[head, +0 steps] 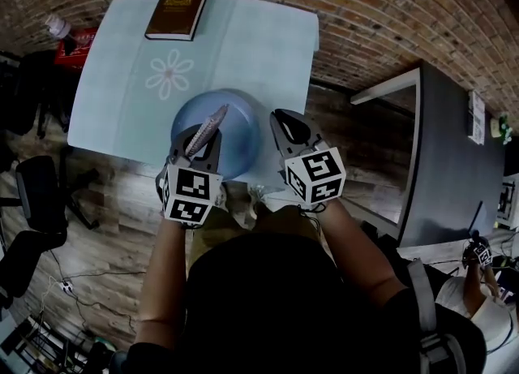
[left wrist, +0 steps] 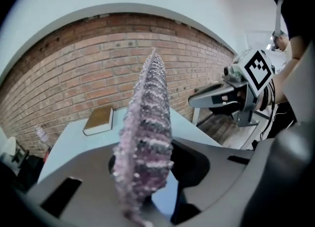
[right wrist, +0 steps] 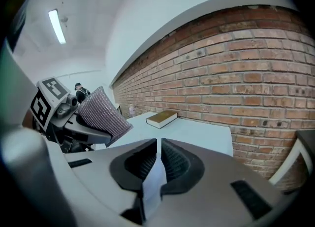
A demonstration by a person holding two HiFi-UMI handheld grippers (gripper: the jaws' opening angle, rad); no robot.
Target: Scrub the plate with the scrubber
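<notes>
The left gripper [head: 204,139] was clamped on the scrubber [left wrist: 147,132], a flat, knobbly pad of glittery mauve-and-grey yarn, held edge-up over the plate [head: 239,133]. The right gripper [head: 285,131] pinched the plate's thin rim. To scrub well, I judge the pad's broad face should lie flat and circle under a firm rim grip. The smooth, round, pale-blue plate was at the near edge of the floral tablecloth [head: 259,40]. Beyond it a hardback book [head: 177,9] lay by the rough brick wall [head: 365,7].
</notes>
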